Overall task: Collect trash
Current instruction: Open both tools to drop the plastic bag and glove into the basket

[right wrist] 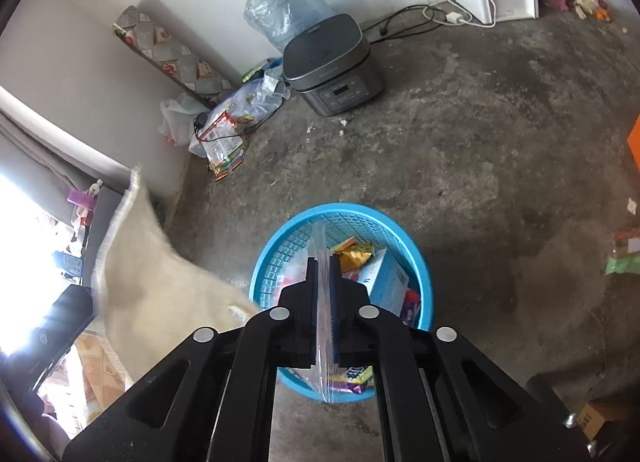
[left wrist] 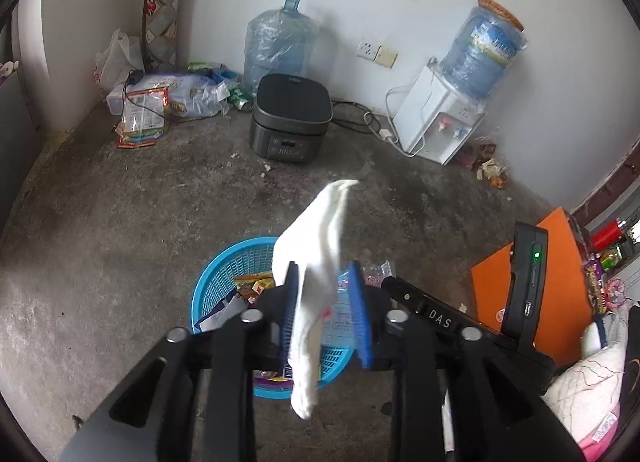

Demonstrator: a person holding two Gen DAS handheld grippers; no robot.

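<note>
Left gripper (left wrist: 326, 302) jaws released around blurred tissue (left wrist: 316, 262), right gripper (right wrist: 324, 282) jaws grasping clear wrapper (right wrist: 322, 302), basket (right wrist: 280, 250) half-hidden.

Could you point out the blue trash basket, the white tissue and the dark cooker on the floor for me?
Blue basket (right wrist: 280, 246): right wrist view, on its latticed inner wall.
White tissue (left wrist: 316, 238): left wrist view, on its broad upper part.
Dark cooker (left wrist: 294, 95): left wrist view, on the flat lid.

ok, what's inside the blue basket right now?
The blue basket holds mixed packaging: a yellow snack wrapper, a light blue carton, and purple wrappers near the front. The right gripper and its clear plastic bag cover the middle.
</note>
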